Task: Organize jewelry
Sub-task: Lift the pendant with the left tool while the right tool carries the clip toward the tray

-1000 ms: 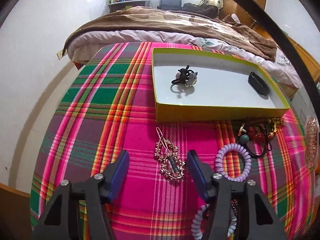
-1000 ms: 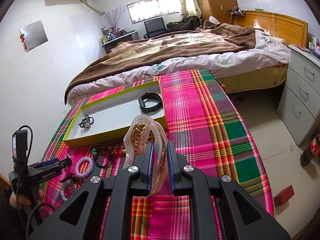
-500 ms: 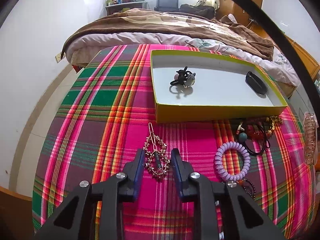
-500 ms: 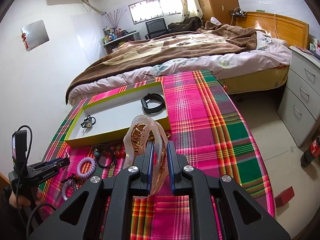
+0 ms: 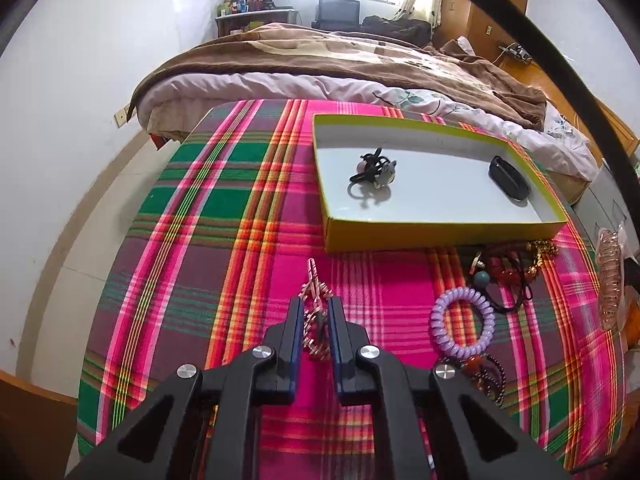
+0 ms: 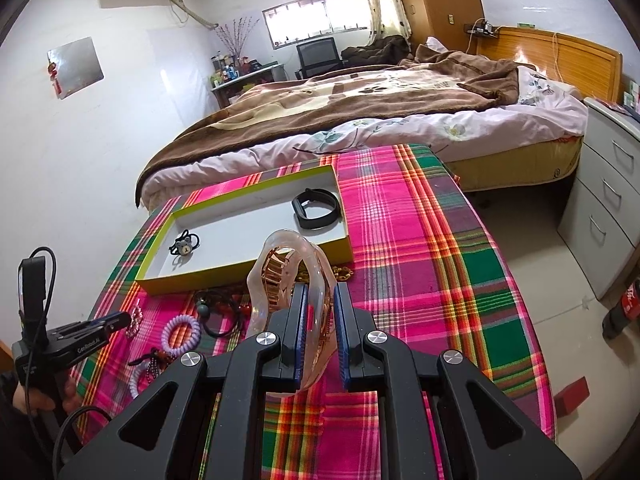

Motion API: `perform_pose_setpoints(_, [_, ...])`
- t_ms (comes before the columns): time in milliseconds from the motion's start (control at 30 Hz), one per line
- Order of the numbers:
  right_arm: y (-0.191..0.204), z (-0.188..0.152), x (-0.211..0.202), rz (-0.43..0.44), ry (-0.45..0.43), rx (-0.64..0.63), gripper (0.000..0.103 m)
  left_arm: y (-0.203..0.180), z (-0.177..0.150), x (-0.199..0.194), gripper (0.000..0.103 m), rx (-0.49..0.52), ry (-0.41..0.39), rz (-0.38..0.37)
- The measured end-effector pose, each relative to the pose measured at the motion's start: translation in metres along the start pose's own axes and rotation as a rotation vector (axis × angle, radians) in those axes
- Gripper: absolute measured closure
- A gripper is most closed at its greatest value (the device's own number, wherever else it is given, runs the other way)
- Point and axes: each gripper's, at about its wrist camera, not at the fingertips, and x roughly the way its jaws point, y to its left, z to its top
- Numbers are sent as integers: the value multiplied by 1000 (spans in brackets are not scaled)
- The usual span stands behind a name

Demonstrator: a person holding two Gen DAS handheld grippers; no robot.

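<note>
On the left wrist view, the left claw (image 5: 316,322) is pinched on the beaded hair clip (image 5: 316,312), low on the bench (image 5: 180,240); a straight lift is advised. Right view: the right claw (image 6: 320,320) is clamped on the clear claw clip (image 6: 280,272), just short of the box (image 6: 248,270).

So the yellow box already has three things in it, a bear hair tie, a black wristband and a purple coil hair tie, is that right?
Not quite. The yellow box holds only two things: the bear hair tie and the black wristband. The purple coil hair tie lies outside it on the plaid cloth, as the left wrist view shows.
</note>
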Motion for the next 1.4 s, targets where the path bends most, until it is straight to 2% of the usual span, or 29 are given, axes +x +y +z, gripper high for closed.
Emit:
perform_pose_setpoints(200, [1, -1, 1, 6, -1, -2, 90, 7, -3, 2, 90, -8, -3, -27])
perform_pose_setpoints(367, [3, -2, 3, 9, 8, -3, 90, 9, 0, 11, 72, -38, 15, -30])
perform_pose_setpoints(500, [4, -2, 5, 15, 10, -8, 90, 5, 2, 16, 71, -36, 14, -16])
perform_pose_setpoints(533, [5, -2, 5, 15, 9, -9, 90, 3, 2, 16, 72, -24, 11, 0])
perform_pose_setpoints(600, [5, -2, 5, 16, 9, -8, 90, -1, 2, 17, 82, -3, 14, 5])
perform_pose_setpoints(700, [6, -2, 6, 17, 10, -11, 90, -3, 2, 15, 87, 5, 7, 2])
perform_pose_setpoints(1000, [9, 0, 5, 18, 4, -16, 90, 0, 3, 4, 87, -4, -16, -34])
perform_pose_setpoints(1033, [10, 0, 5, 19, 3, -18, 90, 1, 4, 2, 89, -7, -19, -36])
perform_pose_setpoints(1067, [10, 0, 4, 20, 2, -19, 90, 1, 5, -1, 96, -8, -23, -37])
perform_pose_setpoints(1267, [15, 9, -1, 24, -19, -27, 90, 3, 17, -12, 96, 1, -50, -44])
perform_pose_setpoints(1400, [16, 10, -1, 29, -17, -26, 90, 12, 14, -5, 96, -33, -21, -61])
